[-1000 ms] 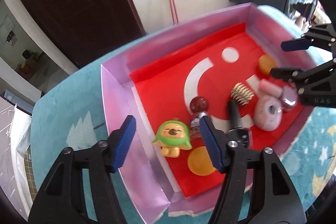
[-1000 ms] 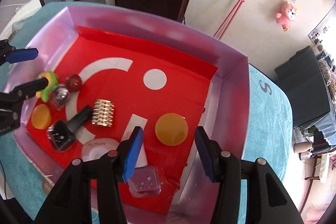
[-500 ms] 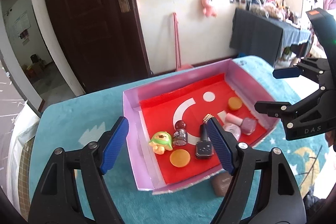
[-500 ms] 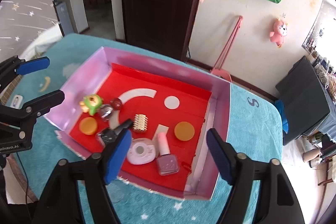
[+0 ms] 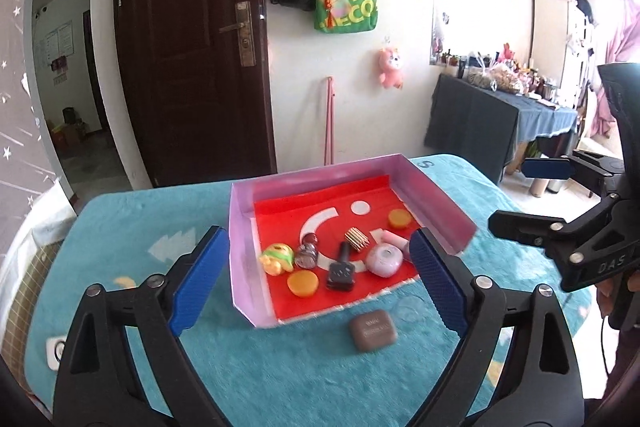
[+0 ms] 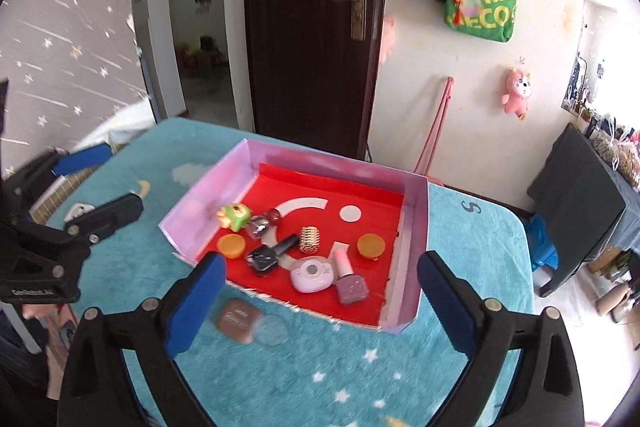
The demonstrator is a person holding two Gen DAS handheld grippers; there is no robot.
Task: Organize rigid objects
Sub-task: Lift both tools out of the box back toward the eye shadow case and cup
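A pink-walled box (image 5: 432, 199) (image 6: 416, 211) with a red floor sits on the teal table. Inside lie a green duck toy (image 5: 277, 258) (image 6: 234, 215), two orange discs (image 5: 303, 283) (image 6: 371, 245), a dark nail polish bottle (image 5: 341, 267) (image 6: 270, 253), a gold comb-like piece (image 5: 357, 239) (image 6: 309, 239), a white round case (image 5: 385, 259) (image 6: 313, 274) and a mauve polish bottle (image 6: 349, 281). A brown case (image 5: 373, 330) (image 6: 237, 319) lies outside, before the box. My left gripper (image 5: 316, 283) and right gripper (image 6: 320, 303) are open, empty, held back above the near table.
A clear round lid (image 6: 272, 330) lies next to the brown case. A white socket (image 5: 56, 351) rests at the table's left edge. A dark door, hung bags and a dark-clothed side table stand behind.
Both grippers have pulled back and up from the box, so the whole box and table now show. Both stay open and empty.
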